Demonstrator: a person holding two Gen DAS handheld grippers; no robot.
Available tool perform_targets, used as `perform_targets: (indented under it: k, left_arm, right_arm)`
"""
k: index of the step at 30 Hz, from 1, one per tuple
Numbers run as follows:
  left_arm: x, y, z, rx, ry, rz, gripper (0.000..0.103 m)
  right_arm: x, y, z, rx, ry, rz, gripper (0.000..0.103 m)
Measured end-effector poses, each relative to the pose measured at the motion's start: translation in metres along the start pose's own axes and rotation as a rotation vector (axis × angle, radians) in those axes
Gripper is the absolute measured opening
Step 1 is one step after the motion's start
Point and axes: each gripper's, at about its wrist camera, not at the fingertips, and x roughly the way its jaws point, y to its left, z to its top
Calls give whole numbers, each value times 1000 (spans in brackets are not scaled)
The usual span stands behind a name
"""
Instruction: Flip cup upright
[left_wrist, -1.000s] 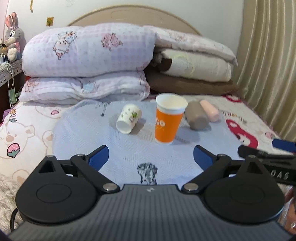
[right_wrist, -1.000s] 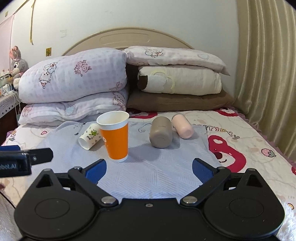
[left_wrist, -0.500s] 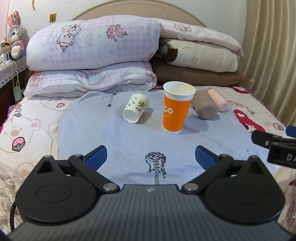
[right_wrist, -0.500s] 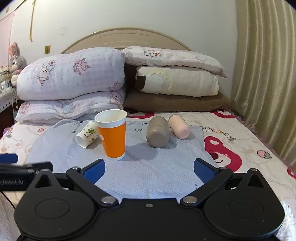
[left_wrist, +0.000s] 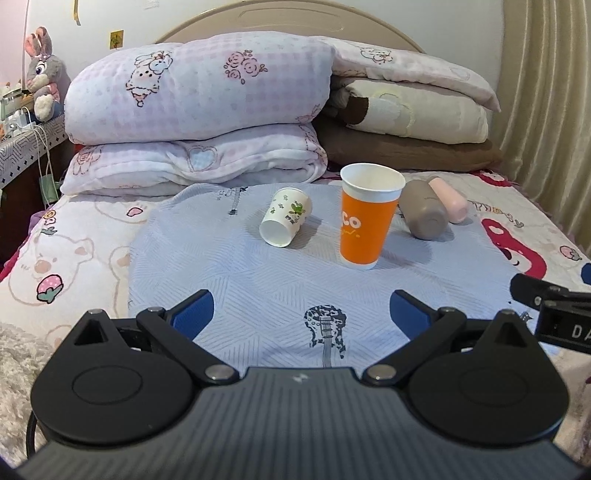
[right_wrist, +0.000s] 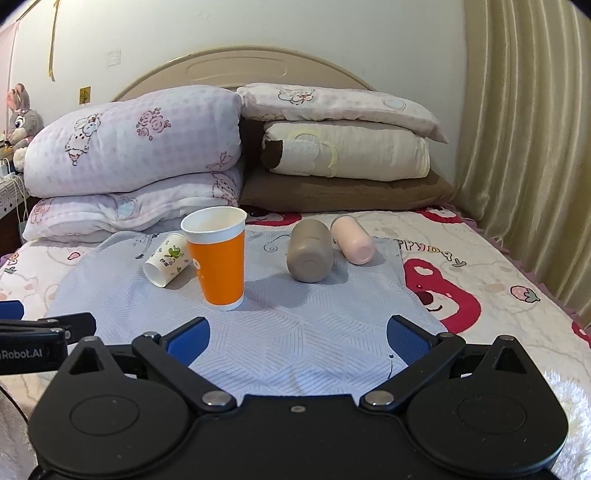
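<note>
The left claw (left_wrist: 301, 308) is wide open. Its two blue fingers (left_wrist: 194, 308) stand far apart and hold nothing. They touch nothing. They hang over a blue mat (left_wrist: 258, 280) on the bed (left_wrist: 74, 251).

The right claw (right_wrist: 297, 334) is wide open too. Nothing is between its fingers (right_wrist: 406, 338), and they touch nothing.

Four cups are on the mat, out in front of both claws and well apart from them. The orange cup (left_wrist: 367, 221) stands up, with its mouth on top. From the left claw it is ahead and a bit to the right. From the right claw it is ahead and to the left. The white cup (left_wrist: 285, 221) with green leaves lies on its side, just left of the orange cup. Its open mouth faces the claws. The brown cup (right_wrist: 309, 251) lies on its side ahead of the right claw, with its flat bottom facing the claw. The pink cup (right_wrist: 352, 240) lies just beside it on the right. I cannot tell if these two touch.

The left view shows a guitar picture (left_wrist: 325, 328) on the mat, between the left claw's fingers. The right view does not show it. In the left view a part of the right claw pokes in at the right edge. In the right view a part of the left claw pokes in at the left edge. The right view shows more of the red bear print (right_wrist: 439, 295) on the sheet and more of the curtain (right_wrist: 524, 147). Both views show the pillows (right_wrist: 140, 147) behind the cups.
</note>
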Motion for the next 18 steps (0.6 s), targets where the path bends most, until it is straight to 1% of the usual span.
perform_targets:
  k: [11, 18]
  left_arm:
    - [-1, -3, 0, 18, -3, 37, 103]
    - [1, -3, -1, 19, 8, 27, 103]
  right_arm:
    - [-3, -1, -1, 14, -23, -34, 103]
    - [-2, -3, -2, 28, -21, -38, 103]
